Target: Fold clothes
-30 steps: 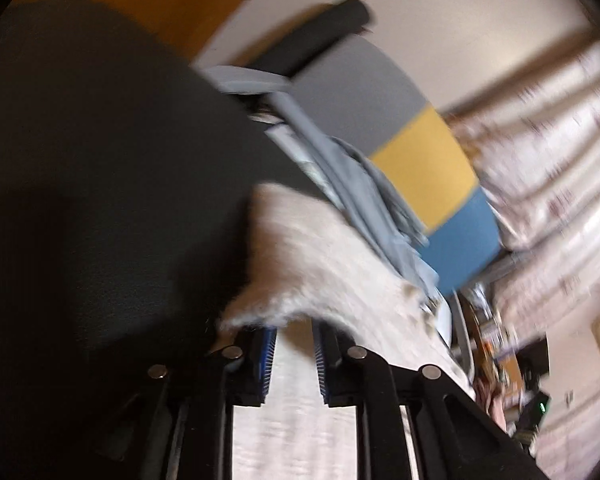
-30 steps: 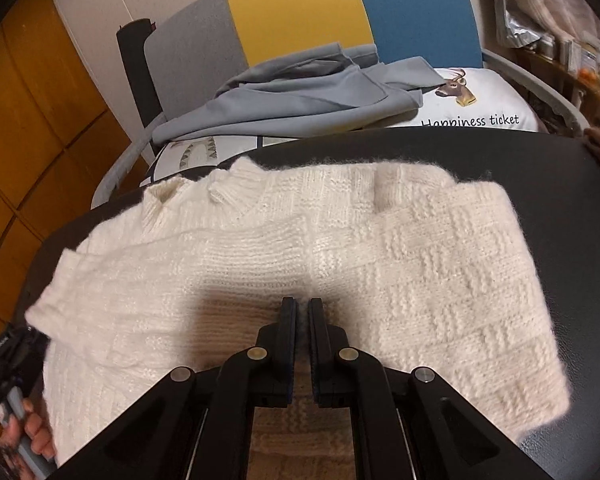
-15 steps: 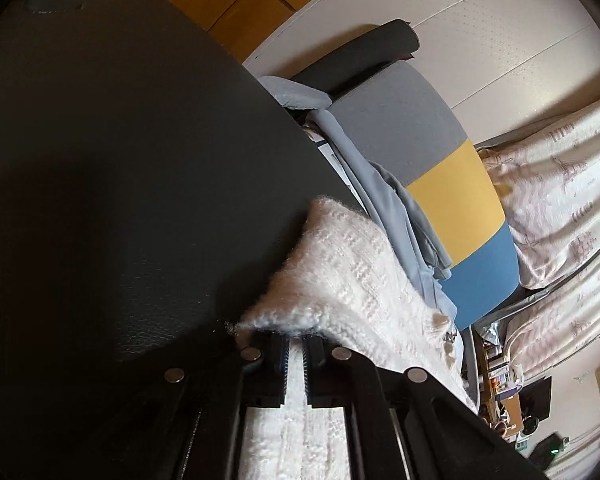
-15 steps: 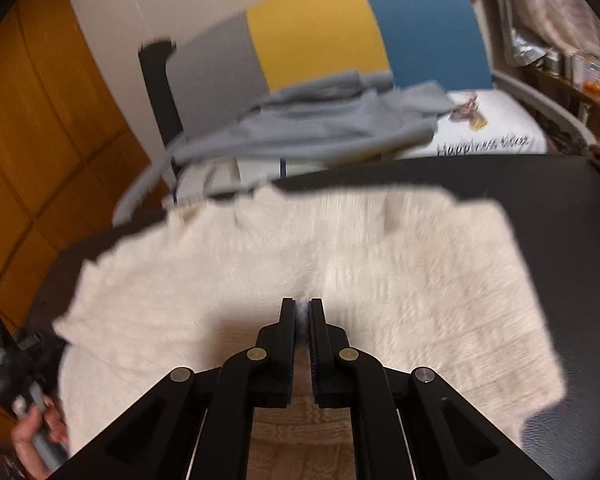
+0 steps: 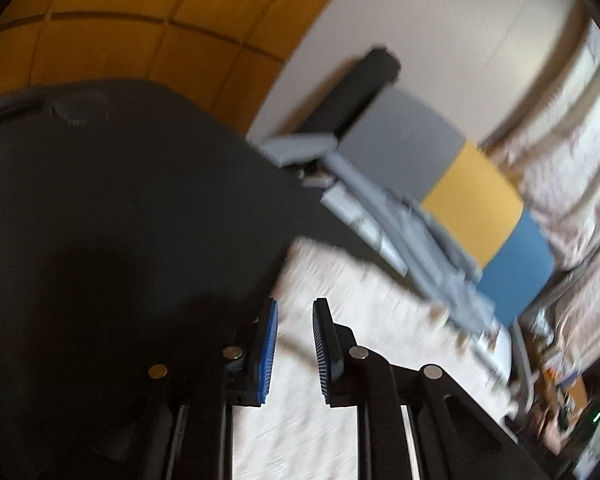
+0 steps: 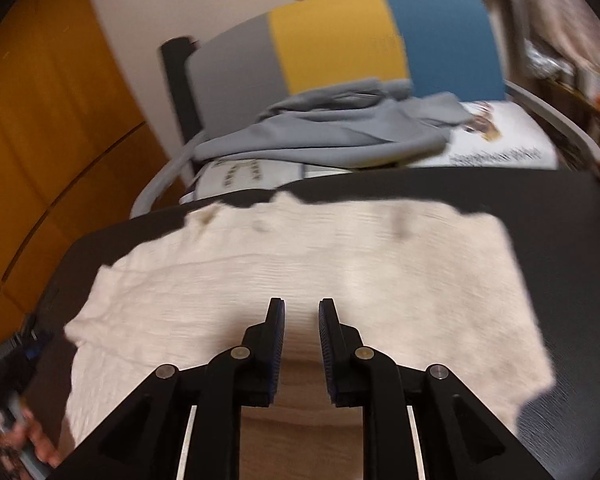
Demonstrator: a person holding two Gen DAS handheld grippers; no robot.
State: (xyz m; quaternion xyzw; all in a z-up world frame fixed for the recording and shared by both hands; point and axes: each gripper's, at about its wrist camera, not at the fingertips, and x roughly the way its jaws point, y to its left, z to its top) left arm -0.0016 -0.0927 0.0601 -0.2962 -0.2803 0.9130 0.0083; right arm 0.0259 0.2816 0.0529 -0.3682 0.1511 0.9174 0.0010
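A cream knitted sweater lies folded and flat on the black round table. It also shows in the left wrist view, blurred. My right gripper is open and empty, above the sweater's near middle. My left gripper is open and empty, above the sweater's left edge where it meets the table. The left tool and the hand holding it show at the lower left of the right wrist view.
Behind the table stands a chair with a grey, yellow and blue back. On its seat lie a grey garment and a white printed shirt. Orange wall panels are on the left. Patterned curtains hang on the right.
Both grippers have opened and let go of the sweater. The corner the left gripper held now lies flat. Both views are blurred by motion and have pulled back slightly.
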